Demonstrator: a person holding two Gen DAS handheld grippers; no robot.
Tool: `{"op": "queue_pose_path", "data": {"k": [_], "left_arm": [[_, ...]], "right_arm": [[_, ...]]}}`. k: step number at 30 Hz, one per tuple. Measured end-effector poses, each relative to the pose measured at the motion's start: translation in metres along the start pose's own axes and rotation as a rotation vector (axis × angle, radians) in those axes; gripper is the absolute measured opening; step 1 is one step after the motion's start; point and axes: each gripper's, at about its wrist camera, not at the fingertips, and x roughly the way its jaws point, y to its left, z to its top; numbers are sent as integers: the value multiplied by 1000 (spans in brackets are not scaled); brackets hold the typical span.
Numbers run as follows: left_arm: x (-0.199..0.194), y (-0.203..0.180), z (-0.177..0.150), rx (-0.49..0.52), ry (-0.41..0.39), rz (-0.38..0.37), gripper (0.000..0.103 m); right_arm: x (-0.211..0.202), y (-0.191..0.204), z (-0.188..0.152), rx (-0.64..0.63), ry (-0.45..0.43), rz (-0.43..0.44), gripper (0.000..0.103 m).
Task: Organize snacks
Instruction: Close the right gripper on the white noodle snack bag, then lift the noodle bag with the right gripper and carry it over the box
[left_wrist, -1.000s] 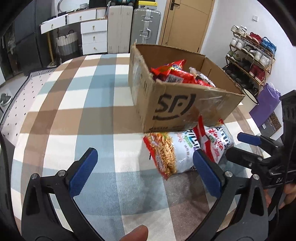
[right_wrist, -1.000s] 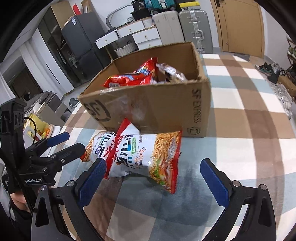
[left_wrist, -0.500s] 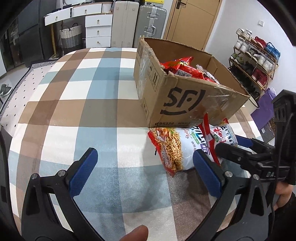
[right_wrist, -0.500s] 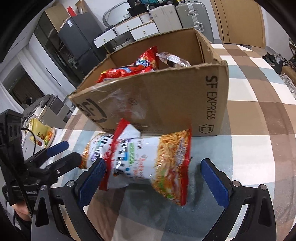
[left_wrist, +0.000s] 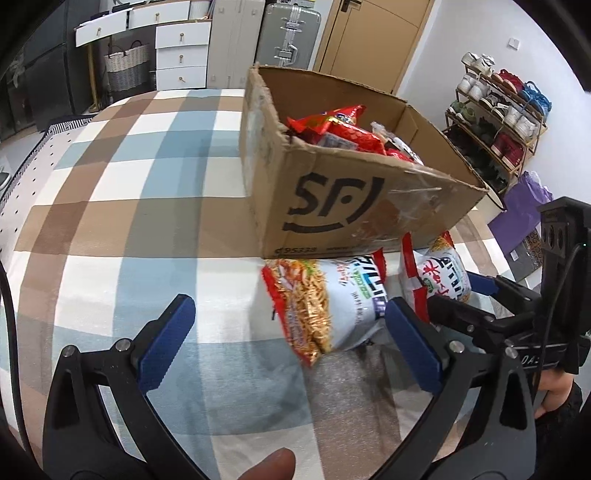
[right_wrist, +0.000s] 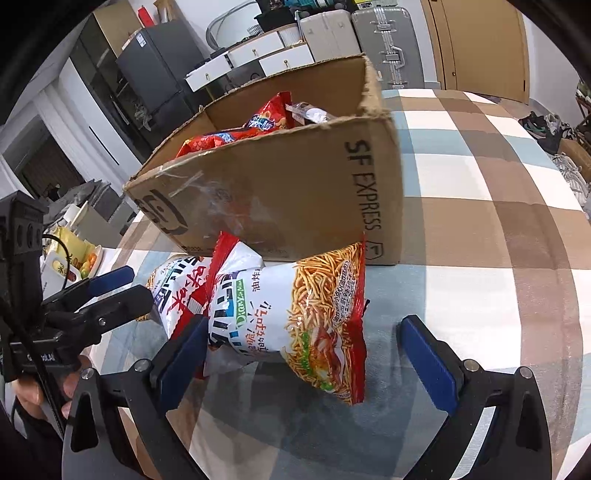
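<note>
Right gripper (right_wrist: 303, 358) was spread wide, blue pads either side of the near noodle bag (right_wrist: 295, 321) without gripping it; the left pad sat just beside the bag's edge. Left gripper (left_wrist: 291, 339) was likewise spread, holding nothing, its right pad close to the same bag (left_wrist: 325, 302). The bag was white with red crimped ends, a picture of fried noodle sticks and a green oval label; the printed script was not legible to me. A second matching bag (right_wrist: 177, 291) lay behind it, touching. Both rested on the checked brown, blue and white cloth (right_wrist: 480, 206), against the front wall of the cardboard box (right_wrist: 295, 192). The box read "SF EXPRESS" on one side, an "SF" logo on another. Red snack packets (left_wrist: 340, 125) filled it.
</note>
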Motion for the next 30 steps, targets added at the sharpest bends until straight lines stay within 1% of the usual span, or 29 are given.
{"op": "queue_pose_path", "data": {"k": [4,6,7,10,16,17,18,20,22,26,30], "left_arm": [[9,-7,0,11,24,-16,102],[14,-11,-1,15,36,-20,102],[17,-13,0,16,43,-24,102],[26,-14,0,10,62,-36,102],[34,-10,-1,-17,67,-62,101],[34,-11,-2,-16,66,-66,100],[34,-11,-3,-14,67,-77,95],[34,-12,-4,-12,77,-106,84],[35,-17,-4,11,84,-120,67],[31,-23,-5,34,71,-127,57],[26,-23,-8,33,64,-135,55]], "right_arm": [[-4,-6,-3,12,-15,12,96],[-7,-8,-4,16,-22,27,87],[-8,-9,-5,25,-25,52,81],[-9,-12,-6,38,-33,76,77],[-14,-12,-10,34,-51,82,70],[-15,-13,-10,34,-55,83,69],[-16,-13,-11,33,-57,85,68],[-17,-13,-14,37,-61,92,66],[-19,-12,-16,35,-67,96,65],[-21,-13,-19,48,-65,121,64],[-23,-16,-21,69,-68,146,63]]}}
